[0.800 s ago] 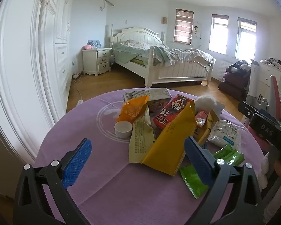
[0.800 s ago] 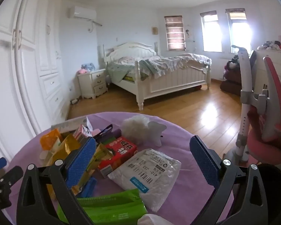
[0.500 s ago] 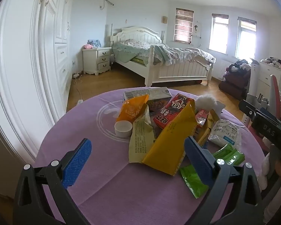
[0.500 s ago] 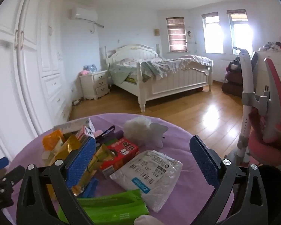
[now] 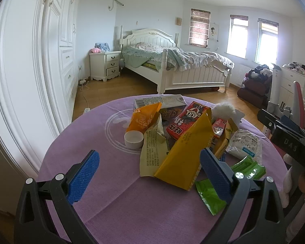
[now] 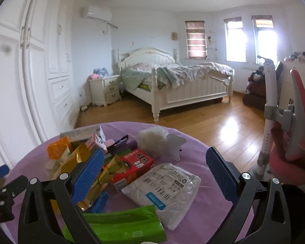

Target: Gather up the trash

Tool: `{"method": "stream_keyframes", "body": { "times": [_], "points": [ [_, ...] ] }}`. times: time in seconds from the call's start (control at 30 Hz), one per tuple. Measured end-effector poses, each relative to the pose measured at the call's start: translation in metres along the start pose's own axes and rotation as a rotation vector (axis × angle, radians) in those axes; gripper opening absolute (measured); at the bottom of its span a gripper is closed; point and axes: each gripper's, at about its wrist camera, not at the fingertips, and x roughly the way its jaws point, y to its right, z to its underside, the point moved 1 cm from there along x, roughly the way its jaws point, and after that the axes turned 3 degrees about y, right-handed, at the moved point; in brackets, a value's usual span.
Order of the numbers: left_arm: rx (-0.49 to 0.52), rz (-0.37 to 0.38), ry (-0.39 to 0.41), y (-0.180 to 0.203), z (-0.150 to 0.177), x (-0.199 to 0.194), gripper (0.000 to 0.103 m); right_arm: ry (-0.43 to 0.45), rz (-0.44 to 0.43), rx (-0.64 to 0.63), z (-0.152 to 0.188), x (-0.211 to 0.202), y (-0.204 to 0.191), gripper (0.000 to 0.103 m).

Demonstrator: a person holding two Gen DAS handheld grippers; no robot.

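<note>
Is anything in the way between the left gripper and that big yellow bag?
Nothing visible. The left gripper is open and the big yellow bag lies right ahead on the purple table, its near end already beside the right-hand finger. Only bare cloth lies between the fingers.

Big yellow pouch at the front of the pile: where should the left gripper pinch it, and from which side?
Judging by pose: the yellow pouch leans tented on the pile, its near bottom edge free above the purple tablecloth. Bring the open left gripper in low from the near side and pinch that flat lower edge.
</note>
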Motion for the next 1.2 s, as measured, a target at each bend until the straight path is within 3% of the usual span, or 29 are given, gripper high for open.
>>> {"method": "stream_keyframes", "body": {
  "times": [1.07,1.13,1.2],
  "points": [
    [-0.008,0.000,-0.002,0.001,0.001,-0.002,0.098,-0.001,-0.005,0.037,0.001,-0.001,0.008,0.099],
    [-0.028,0.021,-0.008,-0.002,0.000,0.001,0.098,-0.016,-0.016,0.052,0.002,0.002,0.010,0.099],
    [-0.058,0.106,-0.010,-0.010,-0.003,0.000,0.098,-0.076,-0.080,0.097,0.003,0.008,0.018,0.099]
  ]
}}
